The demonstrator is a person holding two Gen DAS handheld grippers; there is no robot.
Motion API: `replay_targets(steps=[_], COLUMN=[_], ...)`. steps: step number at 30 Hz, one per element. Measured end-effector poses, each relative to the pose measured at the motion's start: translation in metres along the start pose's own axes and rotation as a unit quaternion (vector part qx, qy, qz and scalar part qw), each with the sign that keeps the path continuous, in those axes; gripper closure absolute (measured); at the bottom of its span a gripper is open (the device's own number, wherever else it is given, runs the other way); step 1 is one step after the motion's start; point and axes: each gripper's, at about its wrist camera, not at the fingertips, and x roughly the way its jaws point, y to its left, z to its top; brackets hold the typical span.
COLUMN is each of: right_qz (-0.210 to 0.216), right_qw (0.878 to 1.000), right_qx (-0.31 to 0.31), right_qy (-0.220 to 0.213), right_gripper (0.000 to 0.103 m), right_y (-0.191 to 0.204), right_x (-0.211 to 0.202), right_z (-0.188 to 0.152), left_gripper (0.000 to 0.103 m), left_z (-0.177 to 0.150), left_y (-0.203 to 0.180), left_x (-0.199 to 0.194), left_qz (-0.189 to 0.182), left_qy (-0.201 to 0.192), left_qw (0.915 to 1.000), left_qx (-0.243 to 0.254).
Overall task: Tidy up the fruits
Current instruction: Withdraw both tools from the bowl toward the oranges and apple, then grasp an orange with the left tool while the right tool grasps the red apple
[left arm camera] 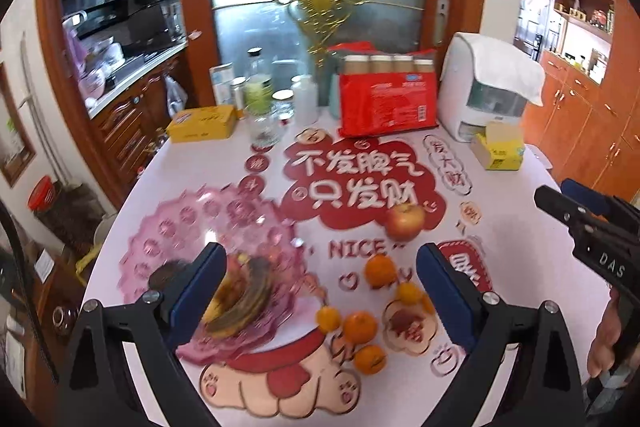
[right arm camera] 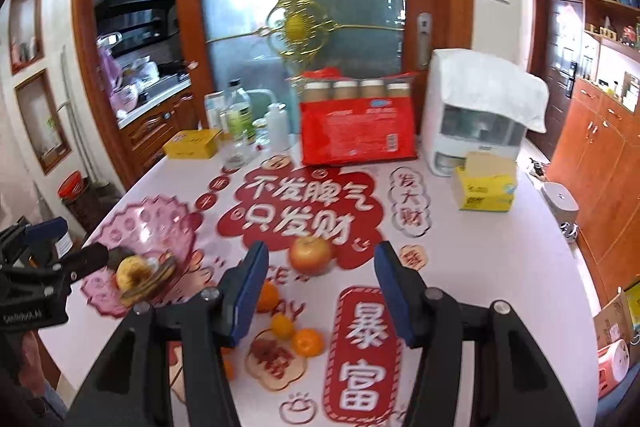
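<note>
Fingers of your left gripper [left arm camera: 320,283] are spread wide, blue pads facing each other with nothing between them; they hover above the table [left arm camera: 520,227], over the near edge of the pink bowl [left arm camera: 192,227]. Your right gripper [right arm camera: 322,283] is likewise wide open and empty, hanging over the fruit on the printed tablecloth.

The bowl is translucent pink plastic with a scalloped, dimpled rim. Inside it lie a browned, curved banana [left arm camera: 244,307] and a yellowish round fruit [right arm camera: 134,273]; what else it holds is blurred.

Outside the bowl, one smooth red-yellow apple [left arm camera: 405,221] sits on the red cloud-shaped print, well apart from the bowl. Nearer you, five small round oranges [left arm camera: 360,325] lie loose in a cluster to the right of the bowl, glossy-skinned, some touching.

At the far side stand a red soft pack [left arm camera: 386,103] in front of four capped bottles, a flat yellow box [left arm camera: 202,123], and a towel-draped white appliance [left arm camera: 488,95].
</note>
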Motion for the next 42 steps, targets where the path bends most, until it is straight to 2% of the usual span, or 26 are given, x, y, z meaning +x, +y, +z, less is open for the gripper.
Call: replay_targets(steps=[2,4,7,10,16,21,25,29,34,39,42], right_qz=[-0.007,-0.013,-0.020,-0.011,0.009,0.029,0.046,0.062,0.085,0.087,0.092], right_qw=[1.000,1.000,0.999,1.000,0.998,0.995,0.990,0.985,0.978,0.975,0.974], right_qx=[0.004,0.005,0.008,0.018,0.041,0.051,0.053,0.052,0.046,0.036,0.036], right_qy=[-0.005,-0.013,-0.025,-0.017,0.039,0.082,0.119,0.150,0.186,0.201,0.205], right_gripper=[0.046,0.036,0.027,0.025,0.025,0.025,0.025,0.025,0.025,0.024,0.024], right_y=[-0.010,-0.018,-0.027,-0.034,-0.039,-0.039,-0.036,-0.029,-0.015,-0.004,-0.001], right_x=[0.000,0.002,0.011,0.032,0.097,0.143,0.181,0.212,0.245,0.268,0.275], right_z=[0.013,0.029,0.045,0.053,0.042,0.026,0.011,-0.002,-0.017,-0.025,-0.027], left_gripper=[0.008,0.008,0.008,0.008,0.008,0.008,0.008,0.010,0.014,0.035,0.043], left_z=[0.010,0.020,0.027,0.027,0.012,-0.015,-0.035,-0.047,-0.058,-0.064,-0.066], left_y=[-0.009,-0.019,-0.031,-0.037,-0.046,-0.057,-0.056,-0.053,-0.052,-0.051,-0.053], left_x=[0.004,0.014,0.036,0.064,0.133,0.188,0.220,0.237,0.251,0.260,0.263], left_qz=[-0.011,-0.015,-0.009,-0.003,0.006,0.001,-0.016,-0.022,-0.031,-0.039,-0.042], left_qy=[-0.002,0.001,0.010,0.024,0.065,0.121,0.161,0.177,0.191,0.202,0.204], left_qw=[0.9999,0.9999,0.9998,0.9997,0.9979,0.9926,0.9864,0.9824,0.9781,0.9752,0.9744], left_qx=[0.004,0.009,0.013,0.010,-0.003,0.001,-0.031,-0.056,-0.076,-0.083,-0.084])
